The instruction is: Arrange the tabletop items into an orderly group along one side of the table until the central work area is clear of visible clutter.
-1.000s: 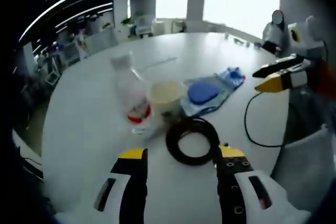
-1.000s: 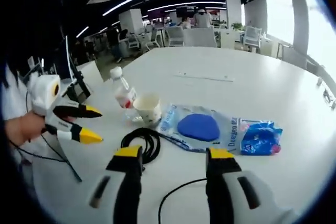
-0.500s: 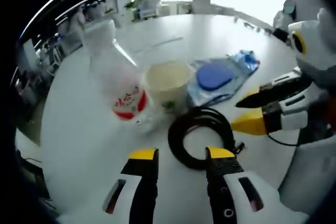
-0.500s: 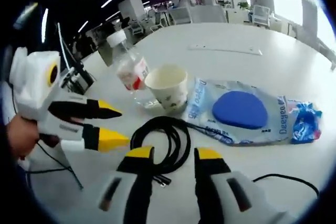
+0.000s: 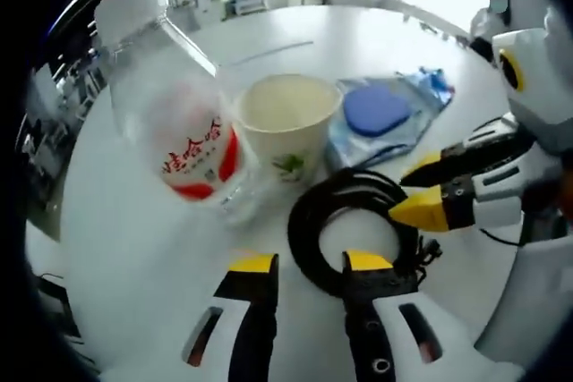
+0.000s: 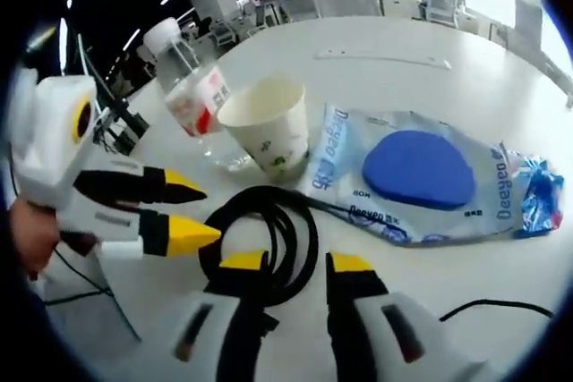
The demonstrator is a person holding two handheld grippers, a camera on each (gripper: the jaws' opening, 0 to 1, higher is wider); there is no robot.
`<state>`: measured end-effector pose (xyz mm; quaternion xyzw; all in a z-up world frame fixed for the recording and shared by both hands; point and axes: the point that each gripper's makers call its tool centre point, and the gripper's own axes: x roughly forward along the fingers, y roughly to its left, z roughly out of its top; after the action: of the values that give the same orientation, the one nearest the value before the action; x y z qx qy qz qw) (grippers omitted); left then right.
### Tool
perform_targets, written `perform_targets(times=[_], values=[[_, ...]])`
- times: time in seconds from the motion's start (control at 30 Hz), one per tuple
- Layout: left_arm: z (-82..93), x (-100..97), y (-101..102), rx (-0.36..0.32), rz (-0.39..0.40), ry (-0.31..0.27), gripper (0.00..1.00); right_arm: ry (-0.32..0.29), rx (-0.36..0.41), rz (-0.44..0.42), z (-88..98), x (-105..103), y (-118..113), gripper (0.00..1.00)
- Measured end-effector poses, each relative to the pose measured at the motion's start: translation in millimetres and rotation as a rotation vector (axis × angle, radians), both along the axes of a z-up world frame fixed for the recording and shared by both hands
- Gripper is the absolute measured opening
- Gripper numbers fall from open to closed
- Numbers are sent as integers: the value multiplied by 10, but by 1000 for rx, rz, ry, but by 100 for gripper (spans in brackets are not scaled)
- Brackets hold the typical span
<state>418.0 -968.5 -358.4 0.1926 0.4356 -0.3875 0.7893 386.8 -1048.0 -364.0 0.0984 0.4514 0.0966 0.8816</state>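
Observation:
A coiled black cable [image 5: 354,221] lies on the white table [image 5: 134,257], just in front of my left gripper [image 5: 310,264], whose jaws stand open with the coil's near edge at the right jaw. Behind it stand a paper cup [image 5: 286,127] and a clear water bottle [image 5: 179,123] with a red label, with a blue pouch [image 5: 385,114] to their right. My right gripper [image 5: 416,190] reaches in from the right, over the coil's far side. In the right gripper view, that gripper [image 6: 297,263] is open over the coiled cable [image 6: 260,239], and the left gripper [image 6: 192,212] points in beside it.
A thin black cord [image 6: 483,310] trails across the table [image 6: 501,87] at the near right. A pale flat strip [image 6: 385,58] lies far back. The paper cup [image 6: 264,123], bottle [image 6: 192,87] and pouch [image 6: 416,172] crowd the space behind the coil. A hand [image 6: 27,230] holds the left gripper.
Both grippers have come in close to the coiled cable from opposite sides. The jaws of both have narrowed but stay apart. The table items have not moved.

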Motion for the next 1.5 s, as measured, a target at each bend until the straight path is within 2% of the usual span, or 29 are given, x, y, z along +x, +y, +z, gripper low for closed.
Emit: perform_targets(times=[0.07, 0.17, 0.4, 0.47, 0.53, 0.57, 1.0, 1.5], values=[[-38, -8, 3, 12, -2, 3, 18, 5, 3, 0, -31, 1, 2, 16], [-97, -33, 6, 37, -18, 7, 12, 4, 0, -6, -29, 19, -2, 14], [-86, -2, 6, 33, -6, 7, 7, 3, -25, 5, -36, 33, -16, 11], [-76, -26, -20, 23, -16, 15, 3, 2, -22, 11, -35, 32, 0, 8], [-91, -3, 7, 34, -1, 10, 2, 4, -26, 17, -35, 25, 11, 7], [-87, 4, 13, 34, 6, 13, 1, 2, -25, 20, -30, 23, 13, 4], [-36, 4, 11, 3, 29, 12, 0, -22, -2, 29, 16, 0, 57, 3], [4, -23, 58, -39, 79, 36, 0, -49, 21, 28, 89, -23, 74, 0]])
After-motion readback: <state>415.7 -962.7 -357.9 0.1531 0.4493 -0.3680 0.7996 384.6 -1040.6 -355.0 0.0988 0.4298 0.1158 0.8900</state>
